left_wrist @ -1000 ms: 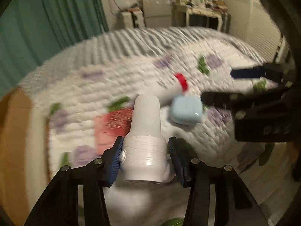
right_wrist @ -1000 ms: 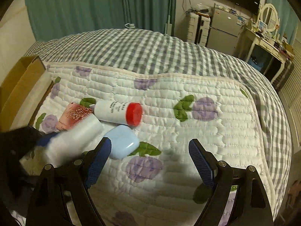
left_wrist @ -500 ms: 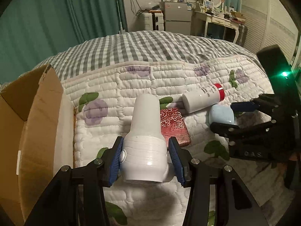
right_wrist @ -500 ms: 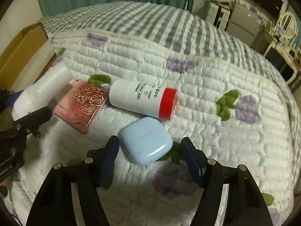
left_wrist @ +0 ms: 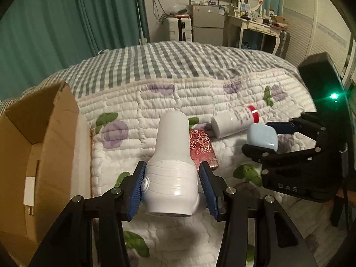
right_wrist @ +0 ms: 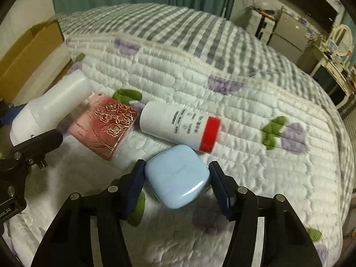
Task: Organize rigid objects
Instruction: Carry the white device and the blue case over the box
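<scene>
My left gripper point(left_wrist: 171, 193) is shut on a white bottle-shaped device point(left_wrist: 171, 162) and holds it above the quilt, beside an open cardboard box point(left_wrist: 33, 155). The device also shows in the right wrist view point(right_wrist: 51, 106). My right gripper point(right_wrist: 176, 182) has its jaws around a light blue rounded case point(right_wrist: 178, 178) that lies on the quilt, both pads close to its sides. A white bottle with a red cap point(right_wrist: 180, 126) and a red rose-patterned box point(right_wrist: 104, 124) lie just beyond the case. The case point(left_wrist: 262, 136) and the right gripper point(left_wrist: 276, 138) show in the left wrist view.
The bed carries a white quilt with purple flowers point(right_wrist: 244, 111) over a grey checked cover point(left_wrist: 166, 64). The box stands at the quilt's left edge point(right_wrist: 26, 51). Teal curtains point(left_wrist: 66, 22), a fridge and a dressing table point(left_wrist: 255, 24) stand beyond the bed.
My left gripper has swung left toward the cardboard box with the white device. My right gripper has moved down and forward and its jaws have narrowed around the blue case.
</scene>
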`<state>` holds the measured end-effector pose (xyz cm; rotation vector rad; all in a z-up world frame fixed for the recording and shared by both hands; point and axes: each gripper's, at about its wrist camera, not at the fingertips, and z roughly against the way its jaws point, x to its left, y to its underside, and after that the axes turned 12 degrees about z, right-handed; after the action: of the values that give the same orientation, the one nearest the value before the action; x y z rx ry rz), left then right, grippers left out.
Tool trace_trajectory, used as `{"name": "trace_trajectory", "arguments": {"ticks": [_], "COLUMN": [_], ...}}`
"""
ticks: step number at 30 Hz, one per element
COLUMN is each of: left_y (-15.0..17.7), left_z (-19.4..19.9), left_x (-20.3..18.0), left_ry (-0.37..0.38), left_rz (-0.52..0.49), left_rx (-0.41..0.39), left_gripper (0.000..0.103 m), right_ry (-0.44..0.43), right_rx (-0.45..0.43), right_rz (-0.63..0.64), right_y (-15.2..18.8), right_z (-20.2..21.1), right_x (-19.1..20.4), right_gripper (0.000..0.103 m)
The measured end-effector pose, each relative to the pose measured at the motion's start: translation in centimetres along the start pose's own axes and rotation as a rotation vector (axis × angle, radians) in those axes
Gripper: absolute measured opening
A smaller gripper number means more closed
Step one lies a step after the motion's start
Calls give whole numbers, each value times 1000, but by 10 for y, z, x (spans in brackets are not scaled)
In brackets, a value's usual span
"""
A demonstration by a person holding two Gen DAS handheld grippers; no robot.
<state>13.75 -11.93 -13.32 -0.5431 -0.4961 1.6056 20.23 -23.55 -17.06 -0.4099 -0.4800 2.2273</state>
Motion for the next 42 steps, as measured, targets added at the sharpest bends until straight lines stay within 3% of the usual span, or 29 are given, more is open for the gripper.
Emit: {"name": "trace_trajectory", "arguments": {"ticks": [7, 15, 21, 26, 32, 42], "left_y": [-10, -42, -61, -67, -66, -52], "left_z": [54, 142, 204, 226, 201, 113], "left_x": [2, 46, 97, 143, 192, 242], "left_ry": [68, 145, 117, 68, 33, 21], "left_rz": [7, 28, 8, 15, 73, 143], "left_rx": [-58, -119, -220, -260, -256, -145], "left_gripper": [49, 49, 49, 49, 49, 49], "right_ry": [65, 141, 193, 156, 85, -2], "right_rx": [-64, -207, -298, -396, -446, -342], "right_rz": [-69, -93, -17, 6, 50, 34], "right_y": [9, -11, -57, -100, -150, -202], "right_z": [64, 166, 238, 276, 268, 152], "right_x": [0, 39, 87, 127, 179, 209], "right_gripper": [58, 58, 58, 58, 58, 58]}}
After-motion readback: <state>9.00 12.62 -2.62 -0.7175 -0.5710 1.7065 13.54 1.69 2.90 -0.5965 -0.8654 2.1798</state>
